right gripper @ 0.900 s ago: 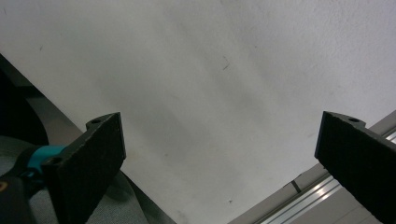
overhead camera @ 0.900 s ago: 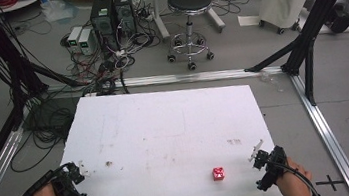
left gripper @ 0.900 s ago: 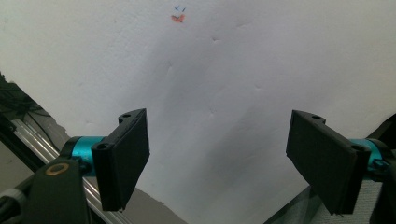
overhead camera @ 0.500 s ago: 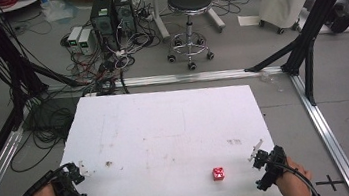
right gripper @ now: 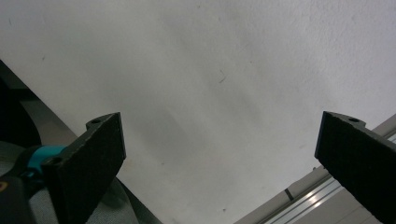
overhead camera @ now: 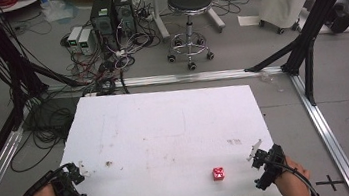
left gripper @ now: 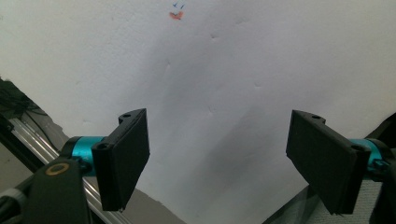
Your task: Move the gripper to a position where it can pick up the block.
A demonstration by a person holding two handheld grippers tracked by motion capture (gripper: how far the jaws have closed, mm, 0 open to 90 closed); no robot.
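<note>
Landmark: white worktop [overhead camera: 166, 129], bare but for faint marks.
Left tongs [overhead camera: 74, 183]: at the worktop's near left corner, jaws spread wide, nothing between them; small red-and-blue mark [left gripper: 176, 11] on the worktop ahead.
Red cube [overhead camera: 218, 173]: on the worktop near its front edge, right of middle, apart from both tongs.
Right tongs [overhead camera: 261, 160]: at the worktop's near right corner, jaws spread wide, empty.

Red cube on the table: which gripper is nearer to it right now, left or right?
Right. The right gripper sits just to the right of the red cube near the table's front edge; the left gripper is far off at the front left corner. Both are apart from it.
</note>
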